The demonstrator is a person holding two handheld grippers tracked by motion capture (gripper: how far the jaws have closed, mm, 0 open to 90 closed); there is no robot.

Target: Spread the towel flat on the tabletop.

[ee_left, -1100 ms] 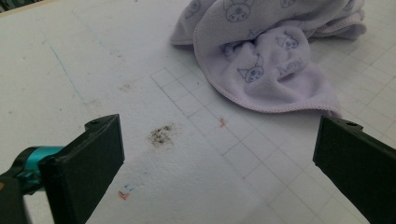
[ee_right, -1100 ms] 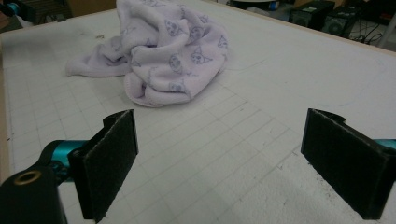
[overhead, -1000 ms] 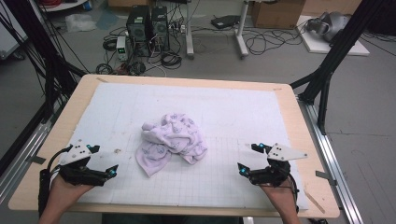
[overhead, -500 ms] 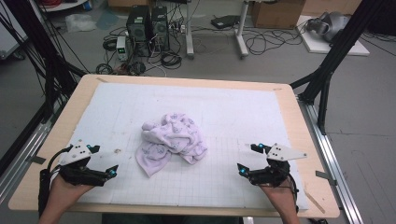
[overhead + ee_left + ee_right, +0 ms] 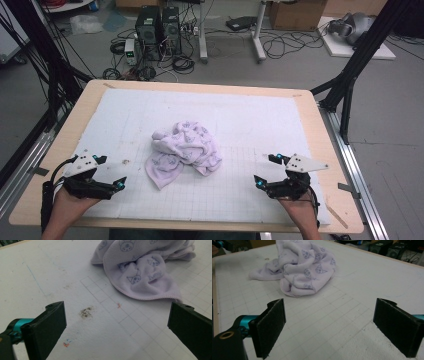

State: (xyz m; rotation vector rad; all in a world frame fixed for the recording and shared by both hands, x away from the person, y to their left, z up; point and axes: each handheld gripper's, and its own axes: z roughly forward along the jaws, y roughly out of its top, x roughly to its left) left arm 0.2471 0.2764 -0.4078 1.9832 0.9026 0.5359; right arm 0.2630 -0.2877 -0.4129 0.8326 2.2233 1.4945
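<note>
One crumpled lilac towel (image 5: 185, 150) lies bunched in a soft heap near the middle of the table, on a white gridded mat (image 5: 250, 125). Its fabric is fleecy, printed with small cartoon cat faces and finished with a stitched hem; a rounded flap spreads toward the near left. The left gripper view brings out that hem and print on the towel (image 5: 142, 272), along with a dark smudge (image 5: 86, 312) and small red marks on the mat's fuzzy surface, which the high view reduces to a faint speck. The right gripper view shows the towel (image 5: 299, 267) from the other side, its folds piled high, and the mat's fine grid running to the table's pale wooden edge. The left gripper (image 5: 112, 172) rests at the near left, the right gripper (image 5: 262, 170) at the near right, both well apart from the towel, each with its black padded jaws spread wide and holding nothing.
</note>
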